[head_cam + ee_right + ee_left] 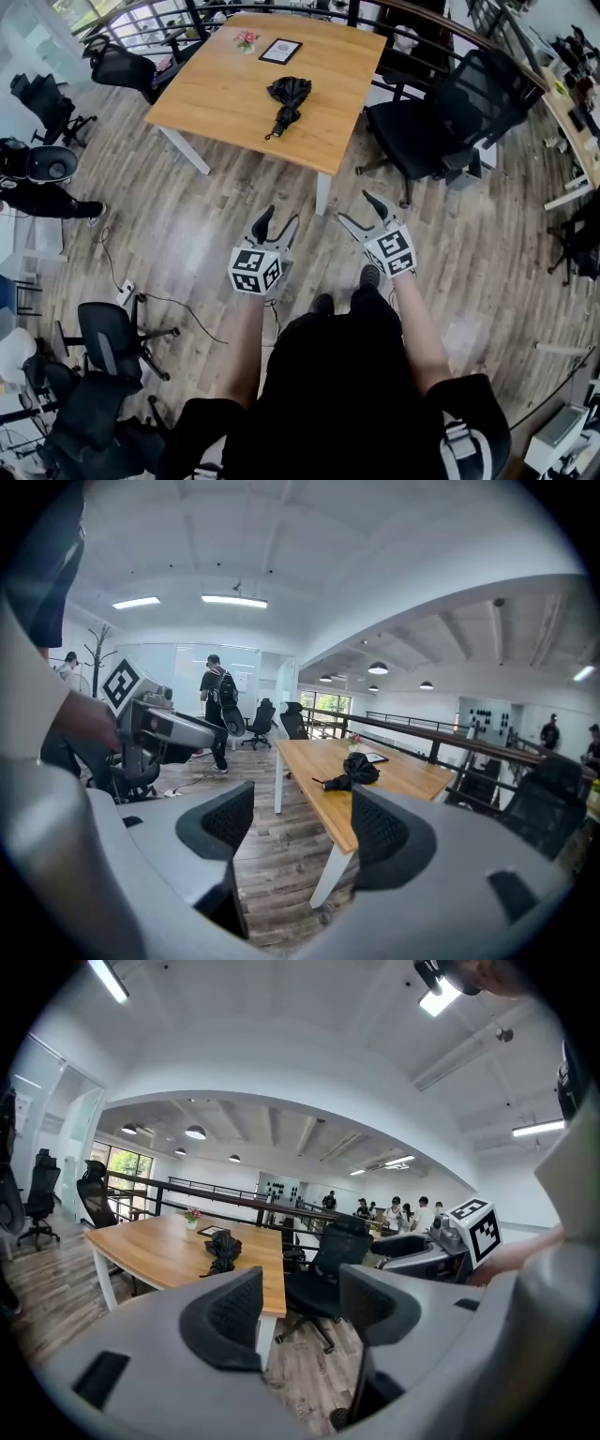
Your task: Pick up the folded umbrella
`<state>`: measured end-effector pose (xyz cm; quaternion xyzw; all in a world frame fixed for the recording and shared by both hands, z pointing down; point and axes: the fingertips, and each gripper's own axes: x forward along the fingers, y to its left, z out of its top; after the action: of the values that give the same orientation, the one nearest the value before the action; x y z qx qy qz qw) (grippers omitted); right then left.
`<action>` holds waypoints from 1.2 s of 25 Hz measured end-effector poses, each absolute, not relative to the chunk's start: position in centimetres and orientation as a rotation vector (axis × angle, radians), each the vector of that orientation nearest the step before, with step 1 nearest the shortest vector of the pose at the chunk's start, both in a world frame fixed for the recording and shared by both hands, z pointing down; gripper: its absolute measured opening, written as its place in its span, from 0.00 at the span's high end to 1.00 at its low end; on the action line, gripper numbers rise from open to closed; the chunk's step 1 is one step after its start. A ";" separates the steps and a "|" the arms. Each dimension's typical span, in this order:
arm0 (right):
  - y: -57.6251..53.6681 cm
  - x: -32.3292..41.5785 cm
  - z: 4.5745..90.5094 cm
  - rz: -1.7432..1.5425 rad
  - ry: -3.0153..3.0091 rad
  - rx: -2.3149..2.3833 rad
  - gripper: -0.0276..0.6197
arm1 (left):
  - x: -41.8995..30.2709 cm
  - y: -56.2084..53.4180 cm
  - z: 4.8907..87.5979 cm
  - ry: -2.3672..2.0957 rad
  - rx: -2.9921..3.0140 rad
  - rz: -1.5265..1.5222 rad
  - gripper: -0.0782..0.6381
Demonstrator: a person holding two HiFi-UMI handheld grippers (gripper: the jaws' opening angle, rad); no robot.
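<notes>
Currently I have left gripper (279, 217) and right gripper (356, 208) with jaws spread wide, nothing between them. Well ahead of both jaws, folded umbrella (287, 98) lies on wooden table (216, 94).

Black shirt (347, 403), dark shoes (370, 276)

Black folded umbrella (288, 98) on a light orange-brown wooden table (216, 98), grey-brown plank floor (187, 225), black office chair (441, 117), black-and-white square-patterned marker cubes (255, 269).
</notes>
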<state>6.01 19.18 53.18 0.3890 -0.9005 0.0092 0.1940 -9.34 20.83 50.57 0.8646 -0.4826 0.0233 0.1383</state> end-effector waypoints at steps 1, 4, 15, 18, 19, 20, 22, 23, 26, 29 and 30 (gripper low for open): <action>19.0 6.1 53.2 0.022 -2.523 1.092 0.43 | -9.4 20.7 50.5 -1.396 2.500 0.063 0.52; 18.4 6.1 53.2 0.014 -2.519 1.094 0.39 | -9.5 20.5 50.4 -1.406 2.502 0.062 0.50; 16.1 6.0 53.5 0.032 -2.547 1.058 0.39 | -9.6 19.1 50.9 -1.437 2.475 0.088 0.49; 14.6 6.1 53.4 0.031 -2.566 1.049 0.39 | -9.5 17.9 50.9 -1.453 2.464 0.097 0.49; 14.1 6.2 53.5 0.036 -2.567 1.045 0.39 | -9.5 17.5 50.9 -1.458 2.459 0.102 0.49; 13.7 6.3 53.7 0.043 -2.568 1.040 0.39 | -9.4 17.0 51.0 -1.463 2.453 0.108 0.49; 12.7 6.6 53.9 0.056 -2.571 1.034 0.39 | -9.2 16.0 51.1 -1.471 2.441 0.111 0.49; 12.1 6.7 53.9 0.061 -2.573 1.030 0.39 | -9.1 15.5 51.1 -1.474 2.435 0.111 0.49; 10.1 7.2 54.0 0.073 -2.578 1.014 0.39 | -8.6 13.5 51.0 -1.484 2.419 0.112 0.49; 7.9 7.7 54.2 0.079 -2.581 0.992 0.39 | -8.1 11.3 51.1 -1.498 2.397 0.111 0.49; 7.1 7.9 54.2 0.078 -2.582 0.986 0.39 | -7.9 10.5 51.1 -1.503 2.391 0.109 0.49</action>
<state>7.89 7.10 54.18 0.3503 -0.9173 0.0278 0.1872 -7.91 10.54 51.12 0.8355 -0.5252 0.0380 0.1569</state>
